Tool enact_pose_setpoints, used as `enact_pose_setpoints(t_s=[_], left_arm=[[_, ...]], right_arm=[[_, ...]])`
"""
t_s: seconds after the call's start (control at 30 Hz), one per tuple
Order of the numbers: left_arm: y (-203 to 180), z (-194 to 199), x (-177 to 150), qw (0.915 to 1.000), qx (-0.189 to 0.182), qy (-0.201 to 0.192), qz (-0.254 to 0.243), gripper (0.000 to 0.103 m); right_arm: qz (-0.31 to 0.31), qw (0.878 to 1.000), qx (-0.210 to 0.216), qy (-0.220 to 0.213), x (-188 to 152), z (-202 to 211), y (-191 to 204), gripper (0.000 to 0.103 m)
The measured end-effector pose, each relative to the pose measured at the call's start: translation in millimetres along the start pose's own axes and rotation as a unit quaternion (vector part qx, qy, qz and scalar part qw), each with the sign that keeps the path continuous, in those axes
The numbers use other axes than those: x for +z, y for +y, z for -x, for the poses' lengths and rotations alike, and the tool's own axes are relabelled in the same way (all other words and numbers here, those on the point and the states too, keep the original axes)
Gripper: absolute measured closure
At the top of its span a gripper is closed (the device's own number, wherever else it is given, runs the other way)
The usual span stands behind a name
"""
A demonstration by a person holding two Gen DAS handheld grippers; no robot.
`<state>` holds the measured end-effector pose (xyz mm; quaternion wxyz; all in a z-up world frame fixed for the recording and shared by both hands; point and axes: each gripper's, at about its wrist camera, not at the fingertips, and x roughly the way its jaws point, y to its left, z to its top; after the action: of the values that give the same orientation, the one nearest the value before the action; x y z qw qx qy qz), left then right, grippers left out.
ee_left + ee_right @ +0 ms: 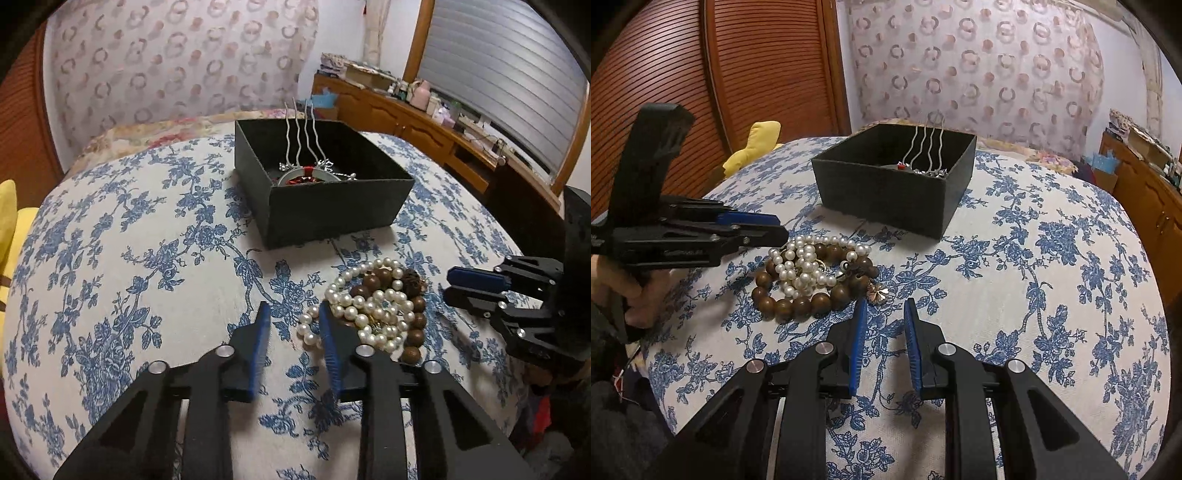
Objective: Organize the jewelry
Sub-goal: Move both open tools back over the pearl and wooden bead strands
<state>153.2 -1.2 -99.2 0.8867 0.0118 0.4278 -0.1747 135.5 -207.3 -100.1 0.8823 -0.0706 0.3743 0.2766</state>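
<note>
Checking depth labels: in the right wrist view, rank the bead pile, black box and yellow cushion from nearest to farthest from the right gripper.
From the right gripper:
1. Bead pile, just ahead, to the left.
2. Black box, farther ahead, mid-bed.
3. Yellow cushion, beyond the bed's far left edge.

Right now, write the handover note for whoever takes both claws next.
Left claw: narrow gap, nothing held, at the pile's edge.
Right claw: narrow gap, nothing held, on the pile's other side.
Pearl strand and wooden bead bracelet lie tangled on the floral cloth, in front of the black box.
Done: hairpins are in the box.
Left: lift the strand and bracelet into it.
</note>
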Motion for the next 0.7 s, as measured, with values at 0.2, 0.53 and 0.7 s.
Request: enact_pose_setpoints(t_s=[0.2, 0.53, 0.7], left_arm=[[-5.8, -6.0, 2.2, 0.9992, 0.011, 0.022, -0.03, 0.082], [-14.0, -11.7, 8.1, 0.9978, 0.009, 0.037, -0.055, 0.081], [-14.3, -10.5, 7.2, 0.9981, -0.011, 0.037, -0.047, 0.081]], right_arm=[[-0.007, 1.0, 0.001, -0.003, -0.2, 0.8, -1.7, 0.08], [-0.005, 1.0, -0.001, -0.005, -0.7, 1.9, -0.5, 0.08], [-0.005, 1.0, -0.003, -0.007, -0.6, 2.7, -0.3, 0.08]])
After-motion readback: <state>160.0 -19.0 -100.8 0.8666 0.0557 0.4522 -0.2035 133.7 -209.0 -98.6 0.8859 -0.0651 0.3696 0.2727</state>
